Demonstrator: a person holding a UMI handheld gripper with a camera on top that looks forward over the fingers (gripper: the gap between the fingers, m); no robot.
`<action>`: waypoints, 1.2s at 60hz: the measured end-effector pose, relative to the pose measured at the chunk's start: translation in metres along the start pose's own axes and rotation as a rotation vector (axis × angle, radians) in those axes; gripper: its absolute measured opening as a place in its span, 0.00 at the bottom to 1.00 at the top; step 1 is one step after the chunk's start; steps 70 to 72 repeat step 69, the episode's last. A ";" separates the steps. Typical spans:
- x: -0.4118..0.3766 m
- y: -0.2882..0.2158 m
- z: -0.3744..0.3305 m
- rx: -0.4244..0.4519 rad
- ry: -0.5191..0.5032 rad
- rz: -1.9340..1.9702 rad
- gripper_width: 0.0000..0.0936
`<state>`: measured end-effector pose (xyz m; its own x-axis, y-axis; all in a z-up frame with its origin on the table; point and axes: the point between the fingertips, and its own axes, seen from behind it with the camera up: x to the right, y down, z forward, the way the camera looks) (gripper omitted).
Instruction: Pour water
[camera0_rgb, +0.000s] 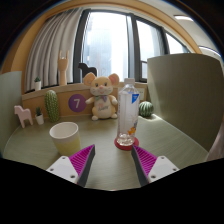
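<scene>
Gripper (108, 163): jaws open, holding nothing, pink pads (82, 157) apart over the table (170, 140). Bottle (127, 117): upright on a red coaster (125, 143), just ahead of the fingers. Cup (65, 137): left of the bottle. Plush mouse (101, 95): behind the bottle. Cactus (52, 105): beyond the cup, left of the mouse.

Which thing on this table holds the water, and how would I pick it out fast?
Start at the stuffed mouse toy under the window. Just beside it, ahead of the open fingers, stands a clear plastic bottle on a small red coaster. It is tall and see-through, unlike the short cream cup.
</scene>
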<state>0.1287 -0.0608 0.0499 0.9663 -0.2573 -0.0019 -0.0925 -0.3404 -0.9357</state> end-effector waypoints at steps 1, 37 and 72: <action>-0.005 0.003 -0.007 -0.004 -0.010 -0.006 0.79; -0.168 -0.011 -0.198 0.070 -0.271 -0.136 0.80; -0.204 -0.029 -0.243 0.134 -0.347 -0.138 0.79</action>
